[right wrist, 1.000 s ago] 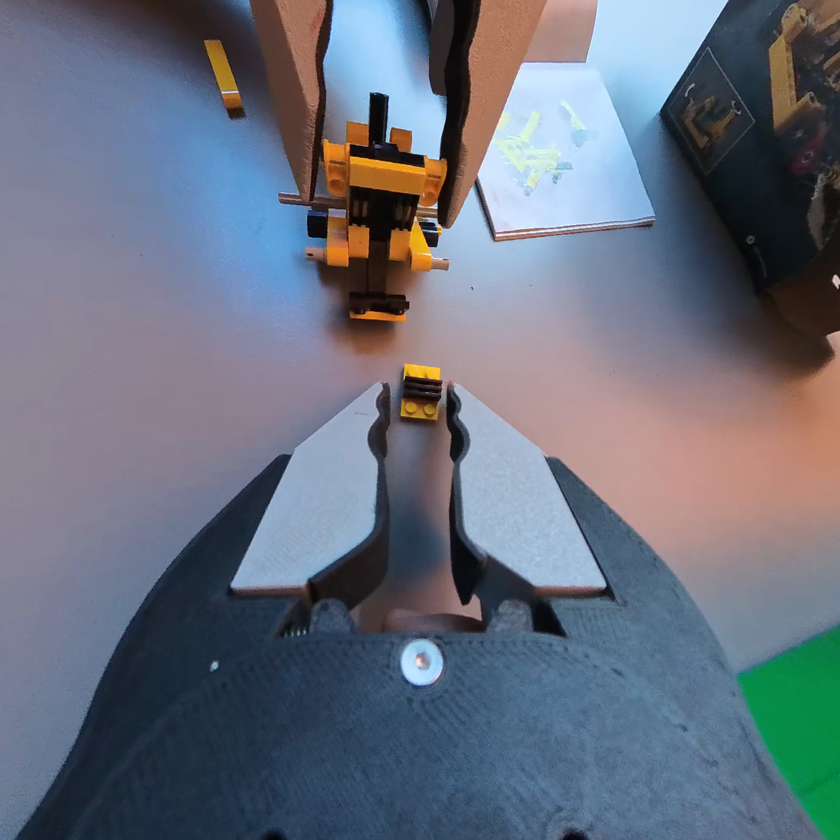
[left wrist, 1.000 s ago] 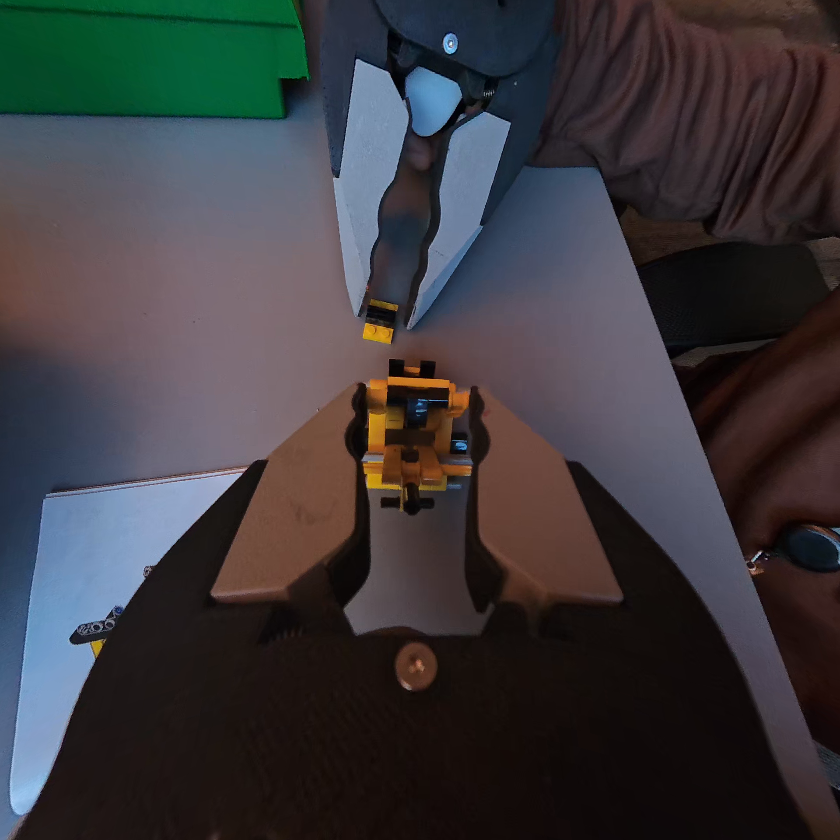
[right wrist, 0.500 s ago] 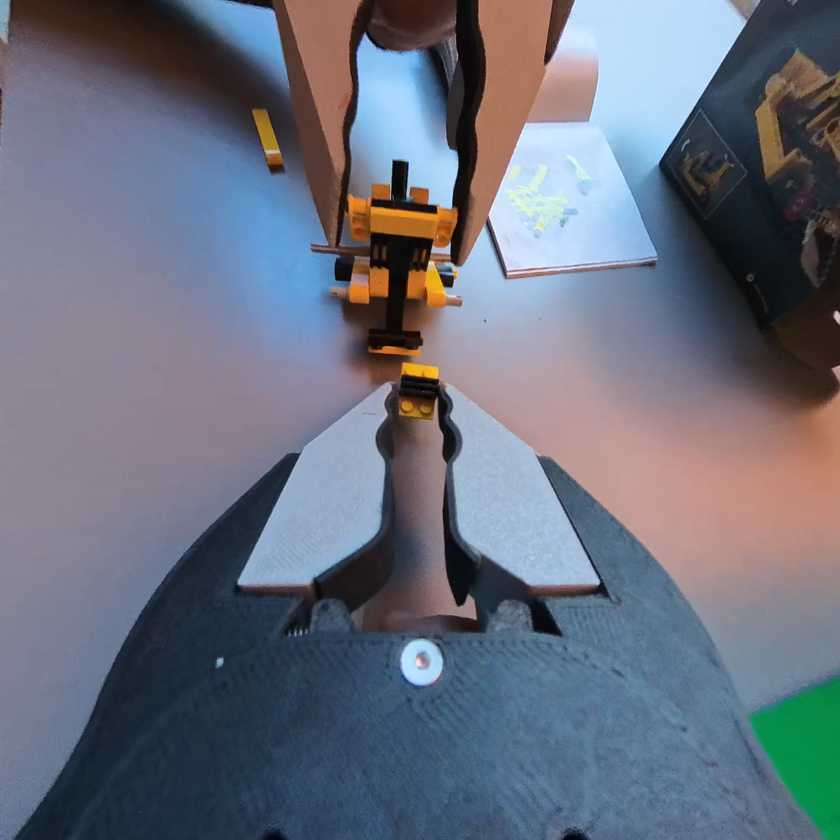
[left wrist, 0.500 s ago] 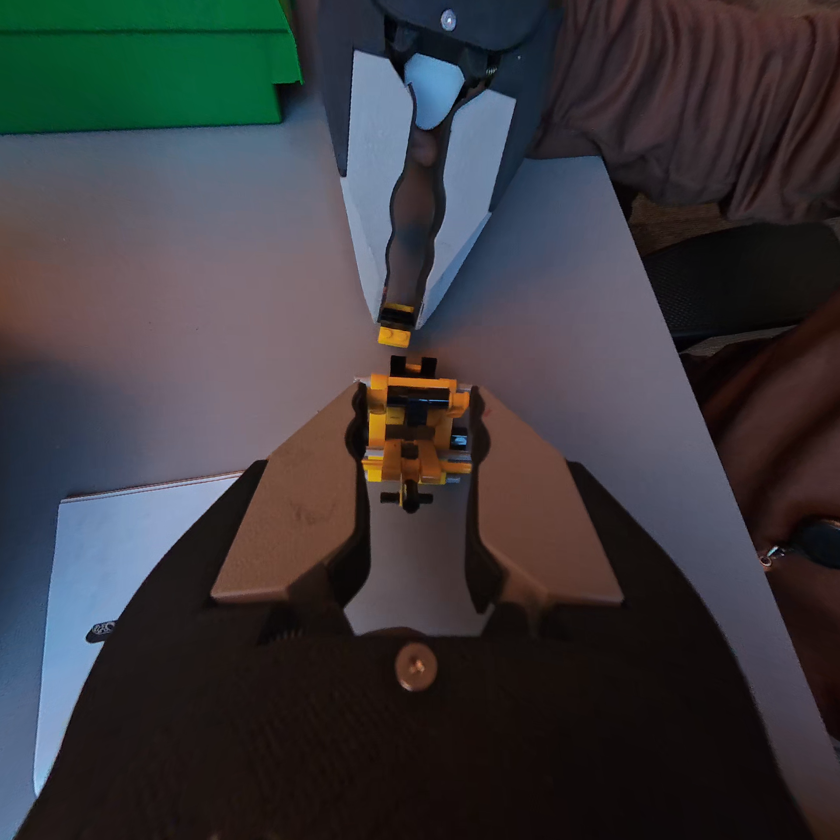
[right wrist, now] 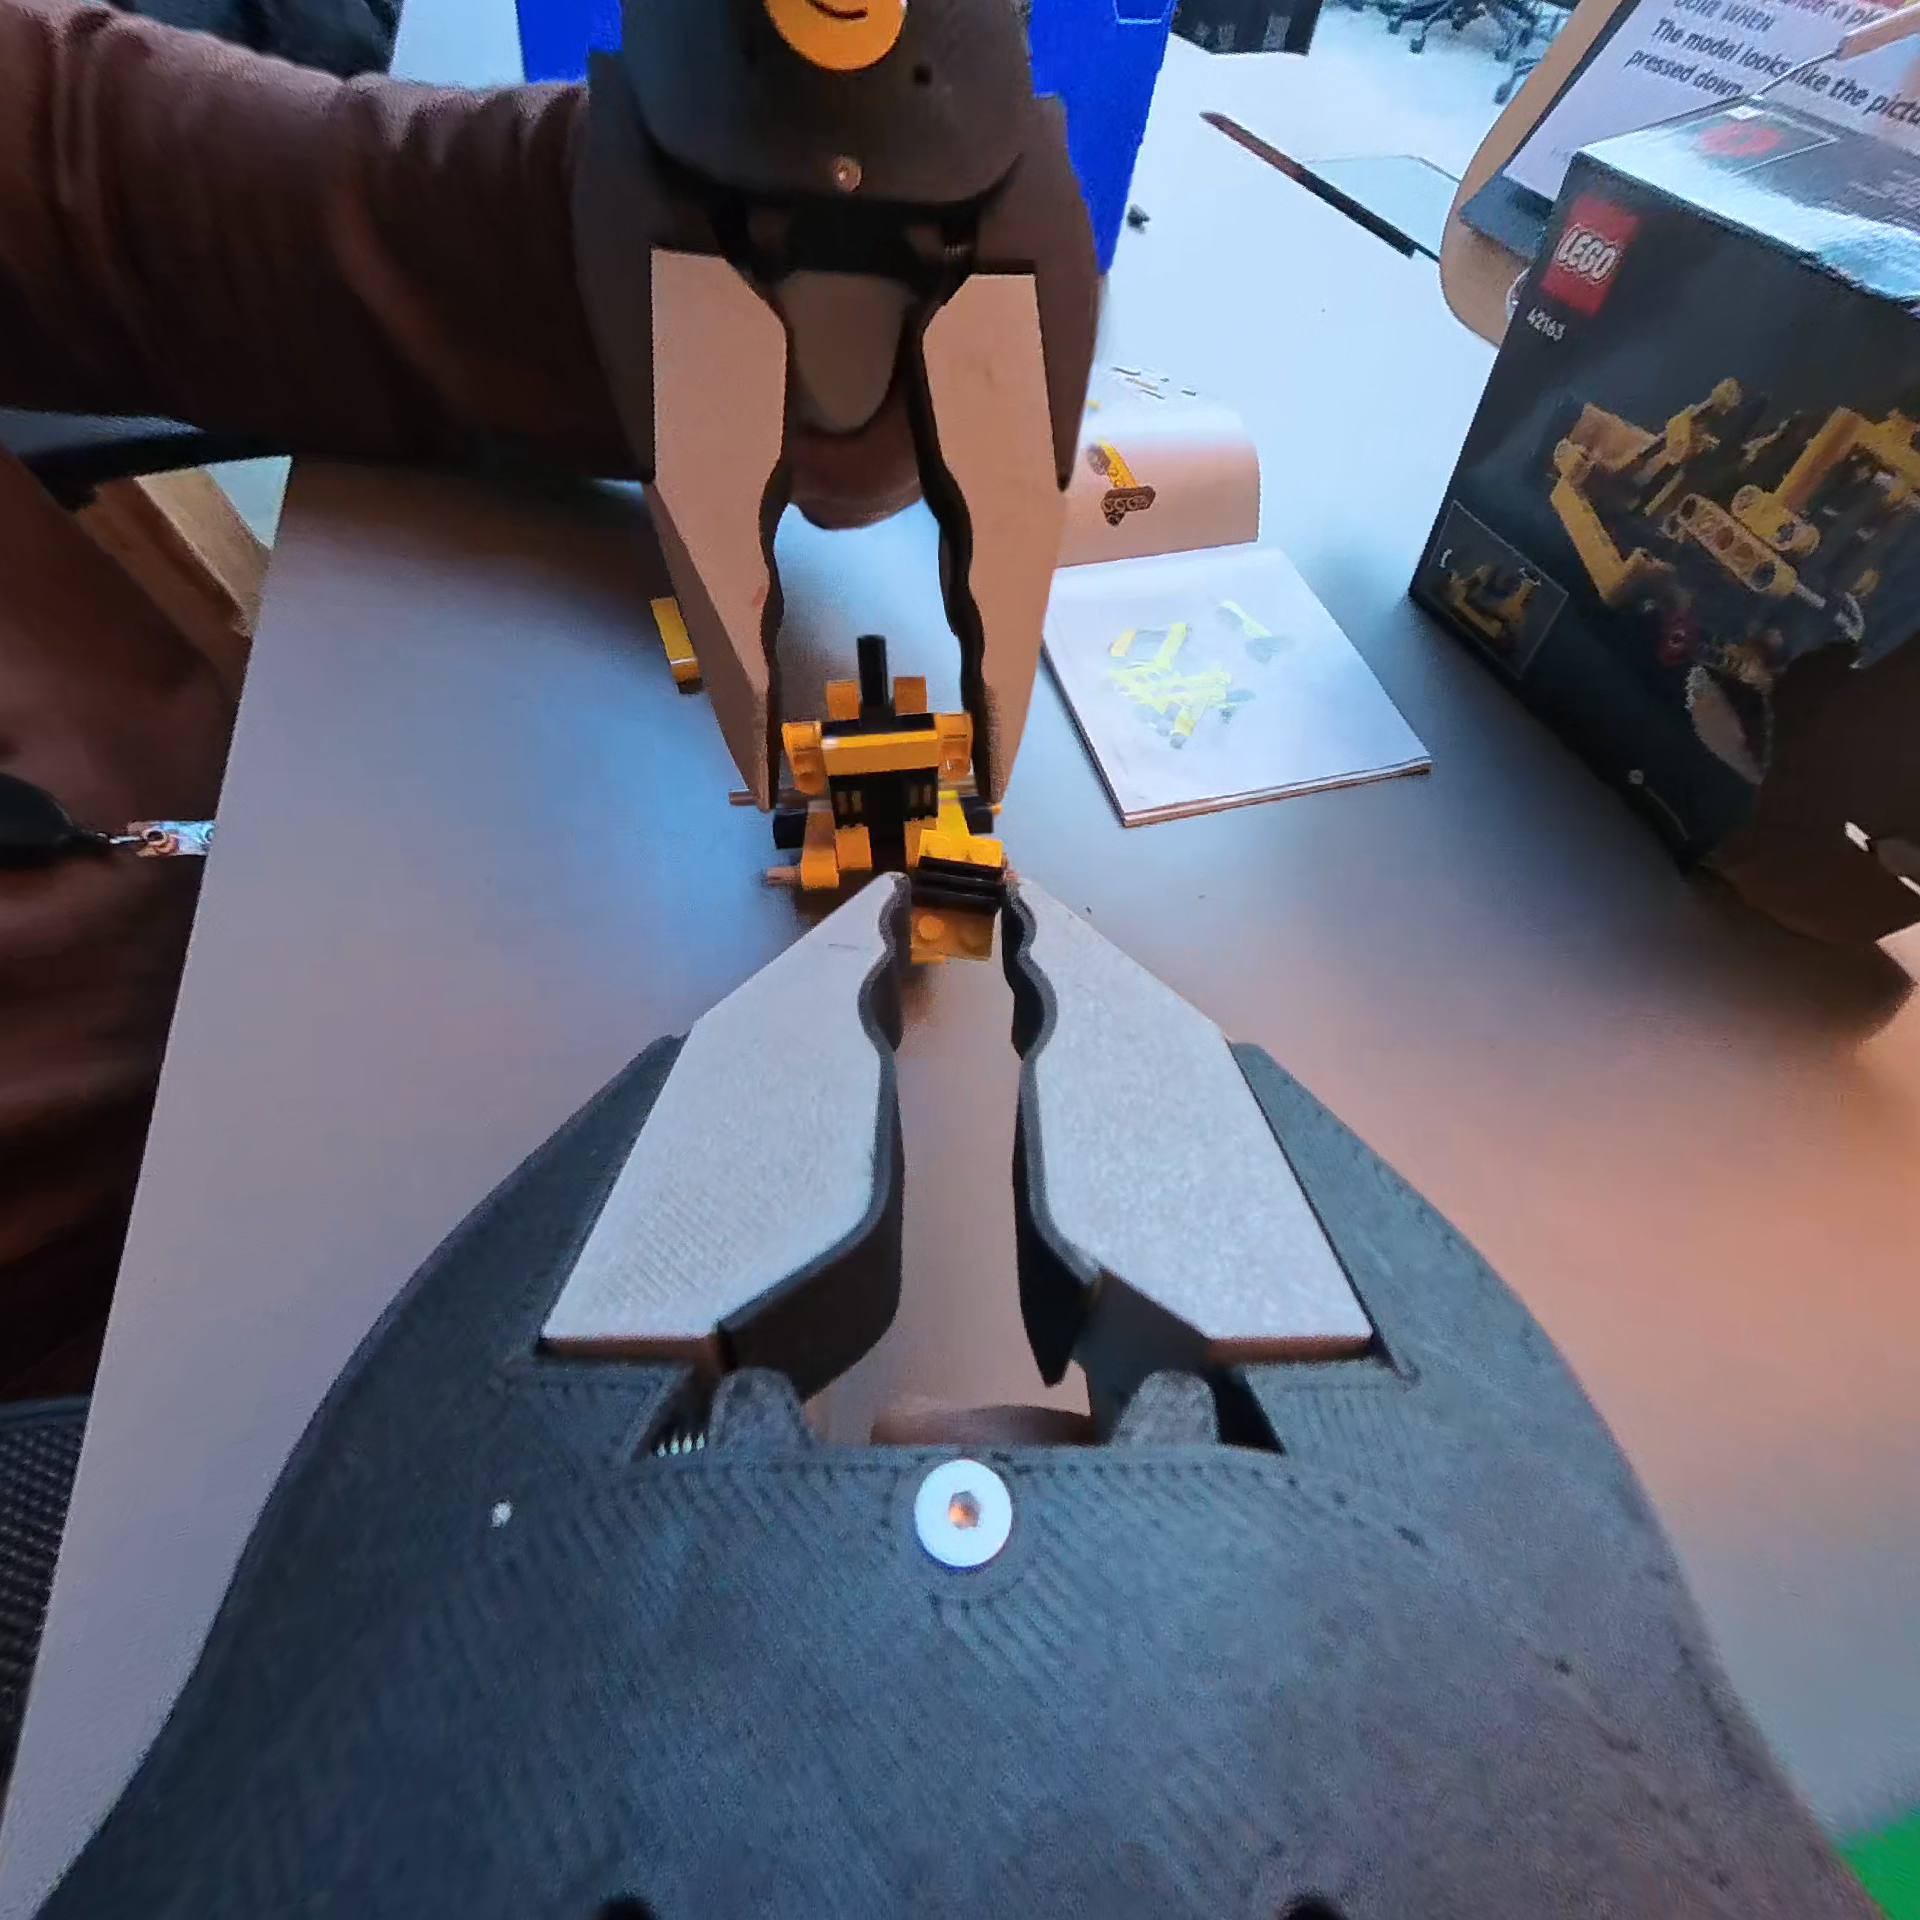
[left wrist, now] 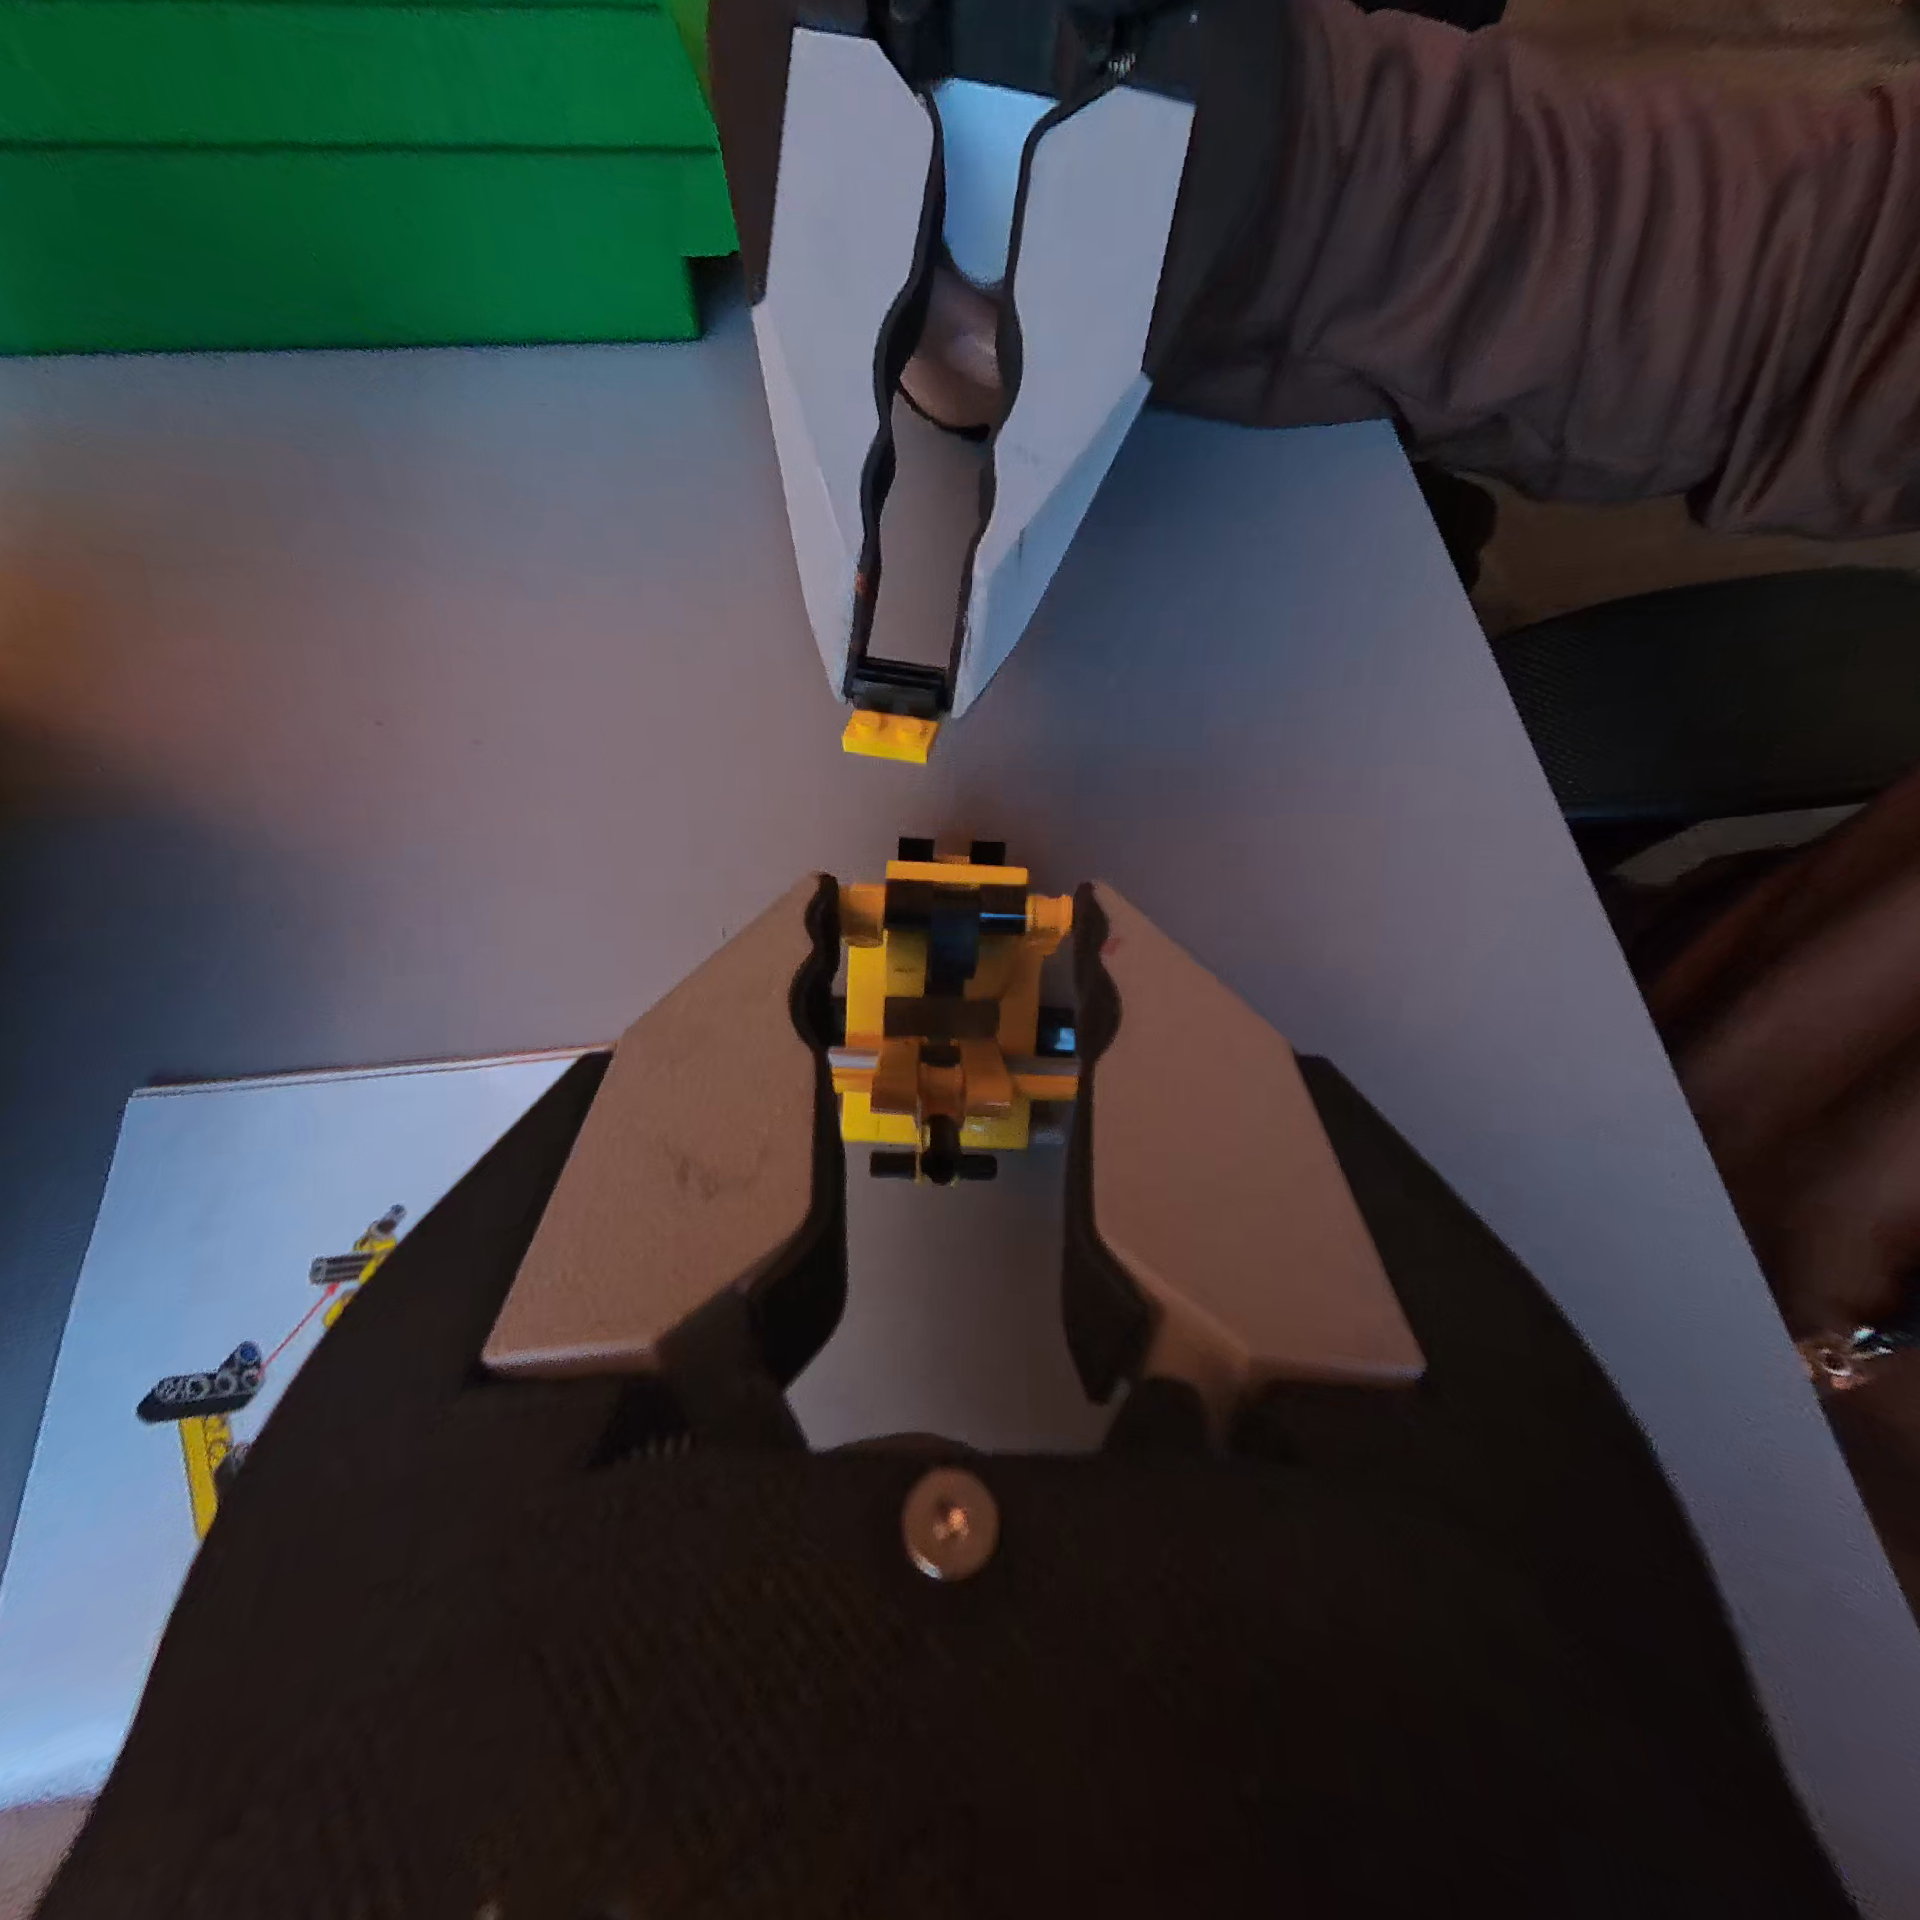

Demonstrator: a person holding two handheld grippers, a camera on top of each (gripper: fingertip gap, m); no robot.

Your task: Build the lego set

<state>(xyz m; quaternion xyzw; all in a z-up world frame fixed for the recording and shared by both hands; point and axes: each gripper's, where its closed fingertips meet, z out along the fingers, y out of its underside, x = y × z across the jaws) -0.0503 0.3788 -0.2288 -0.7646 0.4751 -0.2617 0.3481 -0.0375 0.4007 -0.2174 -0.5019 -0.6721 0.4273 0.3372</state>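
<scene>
Now lifting the small yellow-and-black piece [right wrist: 951, 914] clear of the table [left wrist: 416, 644], right claw [right wrist: 951, 899] clamped on it; left claw [left wrist: 951, 935] pinning the model [left wrist: 951, 1008] down. Closing in, presumably for attachment.
</scene>
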